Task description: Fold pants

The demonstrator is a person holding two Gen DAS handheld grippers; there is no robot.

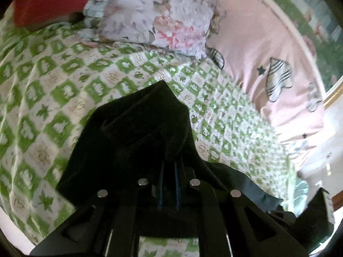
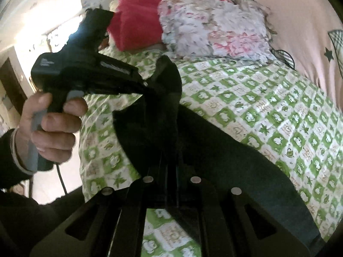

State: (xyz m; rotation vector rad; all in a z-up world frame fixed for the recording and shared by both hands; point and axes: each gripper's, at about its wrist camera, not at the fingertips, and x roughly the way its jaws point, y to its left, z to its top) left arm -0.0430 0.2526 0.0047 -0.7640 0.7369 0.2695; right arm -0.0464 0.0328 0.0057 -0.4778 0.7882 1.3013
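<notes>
While both grippers pinch dark cloth, this is how things stand:

Left jaws: narrow, closed on a fold of the black pants (image 1: 137,128); the left gripper (image 1: 168,171) has its fingertips buried in the fabric, which bunches up in front of it.

Right jaws: narrow too, the right gripper (image 2: 169,162) clamped on another part of the pants (image 2: 214,141), the cloth running off to the right edge of its view.

Left hand: the bare hand (image 2: 49,128) grips the left tool's handle, seen from the right wrist, near the bed's left edge.

Pants: lifted and draped, partly lying across the green checked bedsheet (image 1: 53,90), towards the near edge of the bed.

Beyond: a floral pillow (image 1: 158,15) and a red cushion (image 2: 150,10) at the far end, a pink quilt (image 1: 257,42) along the right side.

Risk: thick bunched cloth could slip from either pinch if the two grippers pull apart unevenly; the fold would then land crooked, or a leg could slide off the bed edge.

Containers: none in view.
</notes>
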